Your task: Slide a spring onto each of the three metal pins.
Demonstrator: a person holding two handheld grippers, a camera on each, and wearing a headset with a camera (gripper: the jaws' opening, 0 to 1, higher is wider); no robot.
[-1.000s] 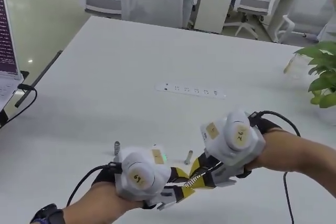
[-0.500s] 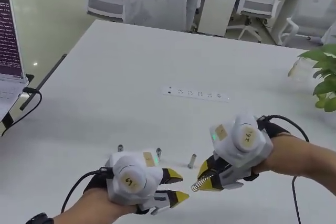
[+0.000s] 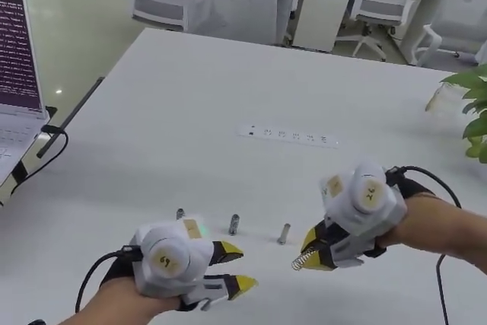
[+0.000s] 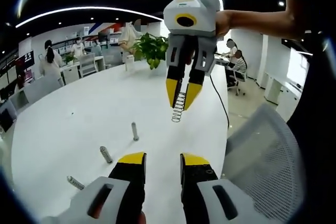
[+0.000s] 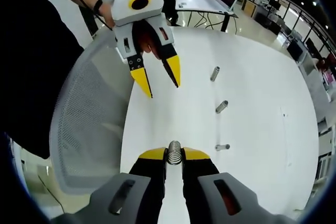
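Over the white table [image 3: 228, 89] your right gripper [image 5: 174, 156] pinches a small coiled metal spring [image 5: 174, 151], end-on in its view, side-on from your gaping, empty left gripper [image 4: 163, 158].

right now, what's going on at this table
A person holds a gripper in each hand over a white table. The right gripper is shut on a spring, held in the air close to a row of three metal pins on the table. The left gripper is open and holds nothing. None of the pins has a spring on it yet.
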